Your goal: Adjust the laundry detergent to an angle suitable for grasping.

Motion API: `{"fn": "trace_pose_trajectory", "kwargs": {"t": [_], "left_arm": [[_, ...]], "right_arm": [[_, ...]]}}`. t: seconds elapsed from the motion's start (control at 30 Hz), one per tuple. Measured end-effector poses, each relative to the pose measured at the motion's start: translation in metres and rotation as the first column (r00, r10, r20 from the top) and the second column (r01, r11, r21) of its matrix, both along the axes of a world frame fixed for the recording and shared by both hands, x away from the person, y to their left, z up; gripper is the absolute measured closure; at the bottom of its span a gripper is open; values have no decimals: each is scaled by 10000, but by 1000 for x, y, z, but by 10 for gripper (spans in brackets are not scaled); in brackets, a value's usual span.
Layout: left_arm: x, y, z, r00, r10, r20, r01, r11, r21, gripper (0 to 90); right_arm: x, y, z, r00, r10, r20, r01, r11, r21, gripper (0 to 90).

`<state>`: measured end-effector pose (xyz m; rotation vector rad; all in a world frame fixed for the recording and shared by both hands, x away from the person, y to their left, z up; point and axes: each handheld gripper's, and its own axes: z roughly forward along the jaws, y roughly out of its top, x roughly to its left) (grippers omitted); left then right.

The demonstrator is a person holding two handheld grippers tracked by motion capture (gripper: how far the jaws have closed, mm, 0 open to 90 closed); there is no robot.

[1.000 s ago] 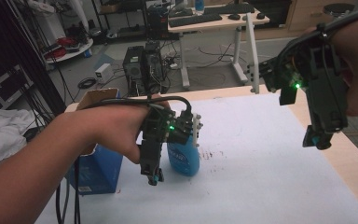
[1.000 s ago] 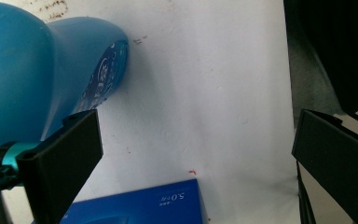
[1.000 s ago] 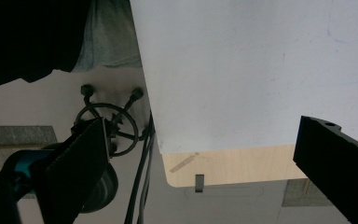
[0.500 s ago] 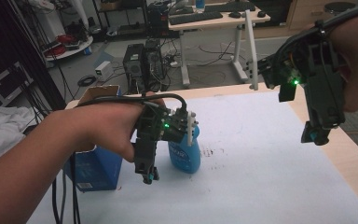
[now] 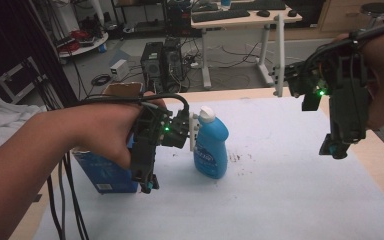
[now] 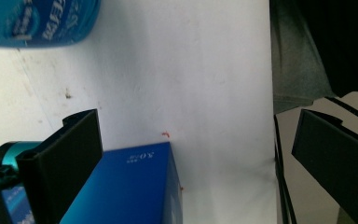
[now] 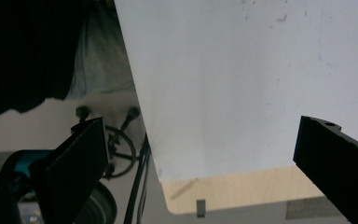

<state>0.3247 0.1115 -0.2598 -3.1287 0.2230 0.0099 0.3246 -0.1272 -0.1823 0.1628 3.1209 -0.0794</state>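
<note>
A blue bottle with a white cap (image 5: 211,150) stands upright on the white table cover (image 5: 280,190). Left of it stands a dark blue box (image 5: 105,176). My left gripper (image 5: 147,186) hangs open, pointing down, at the box's right front corner and just left of the bottle. In the left gripper view the open gripper (image 6: 198,126) has the blue box (image 6: 130,186) below it, close to one jaw, and the bottle (image 6: 37,23) lies beyond. My right gripper (image 5: 336,148) is held high over the table's right side, open and empty (image 7: 204,126).
A cardboard box (image 5: 122,90) sits at the table's far left corner. The bare wooden table edge (image 5: 380,150) runs along the right. Cables (image 5: 70,200) trail off the left side. Beyond the table are computer towers (image 5: 162,60) and a desk (image 5: 240,15).
My left gripper has shifted left, away from the bottle and toward the blue box, so the bottle now shows whole. The right gripper has barely moved.
</note>
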Motion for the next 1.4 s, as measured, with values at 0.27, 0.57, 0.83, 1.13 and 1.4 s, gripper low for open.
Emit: {"fn": "trace_pose_trajectory", "kwargs": {"t": [0.27,0.57,0.83,1.13,1.4], "left_arm": [[-6,12,2,10000,-35,-82,33,9996,-270,17],[-10,17,3,10000,-84,7,84,9995,-305,17],[-12,19,4,10000,-59,18,60,9994,-354,17],[-13,17,2,10000,-81,-34,80,9996,-283,17],[-13,17,4,10000,-39,7,39,9996,-270,17]], "right_arm": [[8,0,-16,9933,-1095,370,1020,9808,1665,23],[19,-4,-37,9721,-2332,255,2053,8983,3886,23],[27,-7,-65,9317,-3633,28,3088,7958,5209,23],[29,-1,-90,8944,-4470,-133,3630,7084,6053,23],[36,13,-107,8852,-4640,-331,3671,6533,6621,23]]}}
